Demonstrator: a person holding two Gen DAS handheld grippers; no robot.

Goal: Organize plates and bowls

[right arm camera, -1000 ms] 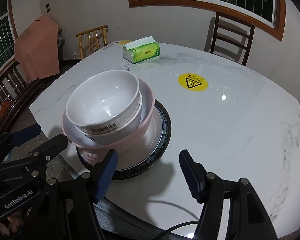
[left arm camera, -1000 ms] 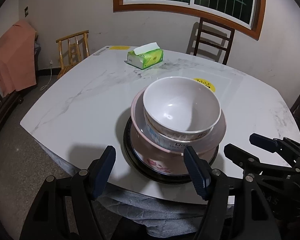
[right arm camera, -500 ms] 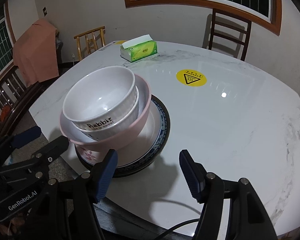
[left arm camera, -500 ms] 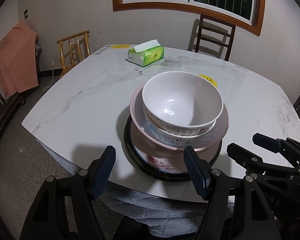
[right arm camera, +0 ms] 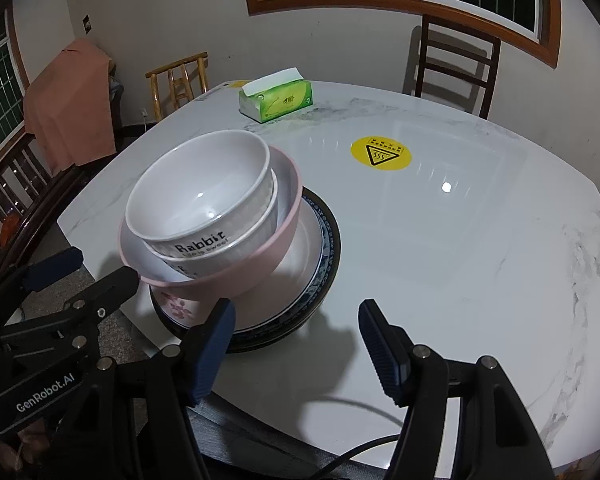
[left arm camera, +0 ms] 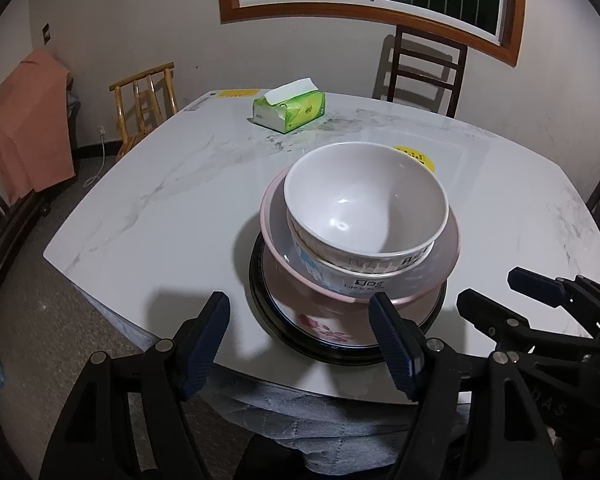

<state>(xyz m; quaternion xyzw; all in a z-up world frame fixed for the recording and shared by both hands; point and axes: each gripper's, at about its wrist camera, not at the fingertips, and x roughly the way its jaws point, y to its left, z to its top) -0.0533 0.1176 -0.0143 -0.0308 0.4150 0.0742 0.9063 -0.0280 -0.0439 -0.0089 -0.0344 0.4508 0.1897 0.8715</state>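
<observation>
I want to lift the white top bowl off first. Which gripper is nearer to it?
Left. The left gripper hangs open straight in front of the white top bowl; the right gripper sits off to the bowl's right, over bare table.

Three stacked bowls [left arm camera: 366, 204], two plates [right arm camera: 320, 236], one tissue box [left arm camera: 289, 109], two chairs [left arm camera: 420, 68]

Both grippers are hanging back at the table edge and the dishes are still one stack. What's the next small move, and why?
Probably ease the left gripper forward and up to the rim of the white bowl. It sits topmost, nested in a second bowl inside the pink bowl on the plates, and both grippers are open and empty, short of the stack.
</observation>
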